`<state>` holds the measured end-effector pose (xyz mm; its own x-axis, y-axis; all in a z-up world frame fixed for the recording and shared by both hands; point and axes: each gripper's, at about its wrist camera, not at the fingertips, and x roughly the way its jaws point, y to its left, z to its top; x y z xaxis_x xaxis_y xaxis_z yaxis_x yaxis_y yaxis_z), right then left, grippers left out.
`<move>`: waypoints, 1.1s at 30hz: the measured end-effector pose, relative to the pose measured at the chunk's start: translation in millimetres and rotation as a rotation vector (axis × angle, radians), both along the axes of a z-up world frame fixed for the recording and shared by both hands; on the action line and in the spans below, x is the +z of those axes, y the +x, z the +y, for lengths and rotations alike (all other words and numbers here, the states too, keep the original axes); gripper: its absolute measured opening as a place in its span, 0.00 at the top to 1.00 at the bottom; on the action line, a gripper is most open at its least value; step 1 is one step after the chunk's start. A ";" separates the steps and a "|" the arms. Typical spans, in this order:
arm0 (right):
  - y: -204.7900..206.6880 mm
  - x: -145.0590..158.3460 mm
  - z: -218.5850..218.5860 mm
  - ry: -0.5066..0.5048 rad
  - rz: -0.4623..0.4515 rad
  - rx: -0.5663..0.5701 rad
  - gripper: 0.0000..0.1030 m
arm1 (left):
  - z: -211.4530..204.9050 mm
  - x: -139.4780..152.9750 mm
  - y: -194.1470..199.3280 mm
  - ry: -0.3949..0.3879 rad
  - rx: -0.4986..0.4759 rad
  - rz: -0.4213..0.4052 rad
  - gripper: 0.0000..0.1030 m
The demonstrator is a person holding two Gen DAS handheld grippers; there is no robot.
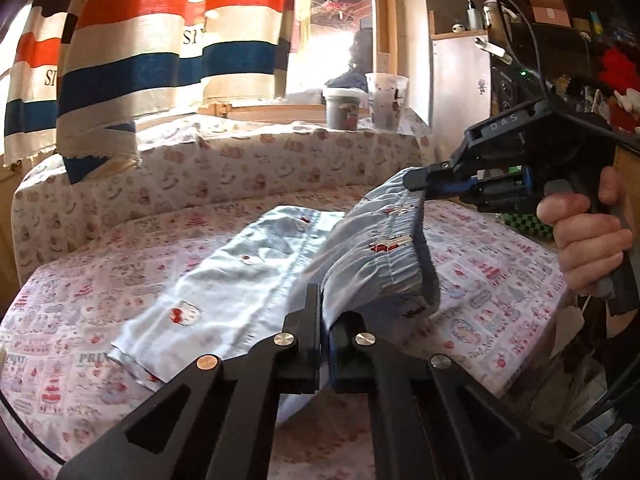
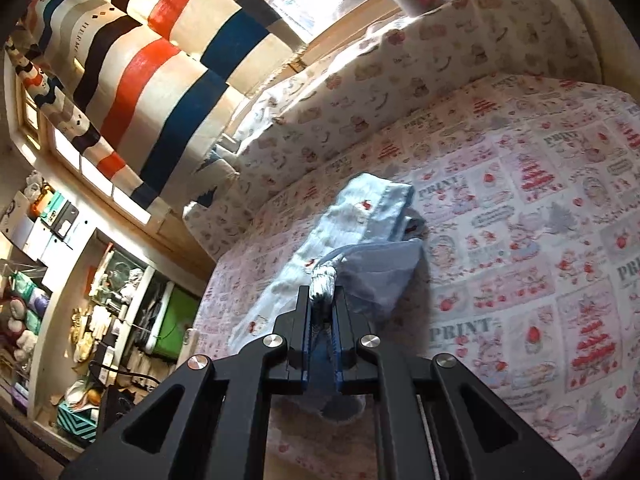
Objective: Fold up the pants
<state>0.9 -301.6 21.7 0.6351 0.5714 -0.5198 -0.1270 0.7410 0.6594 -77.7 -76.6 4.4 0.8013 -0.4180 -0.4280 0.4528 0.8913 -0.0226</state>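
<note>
Light blue pants (image 1: 240,280) with small red and white prints lie on a table covered by a printed cloth (image 1: 80,320). My left gripper (image 1: 322,308) is shut on the near end of the gathered waistband. My right gripper (image 1: 416,182), held in a hand at the right, is shut on the other end of the waistband and lifts it above the table. In the right wrist view the right gripper (image 2: 323,300) is shut on bunched waistband fabric, and the pants (image 2: 360,216) hang down to the table.
A raised ledge (image 1: 260,160) covered in patterned cloth runs along the table's far side. A jar (image 1: 342,108) and a plastic cup (image 1: 386,100) stand on it by the window. Striped towels (image 1: 160,48) hang at upper left. Cluttered shelves (image 2: 80,320) stand beside the table.
</note>
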 end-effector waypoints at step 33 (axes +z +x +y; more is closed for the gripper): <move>116.1 -15.5 90.1 -0.030 0.016 0.035 0.92 | 34.5 -19.4 81.7 -0.127 -0.028 0.356 0.69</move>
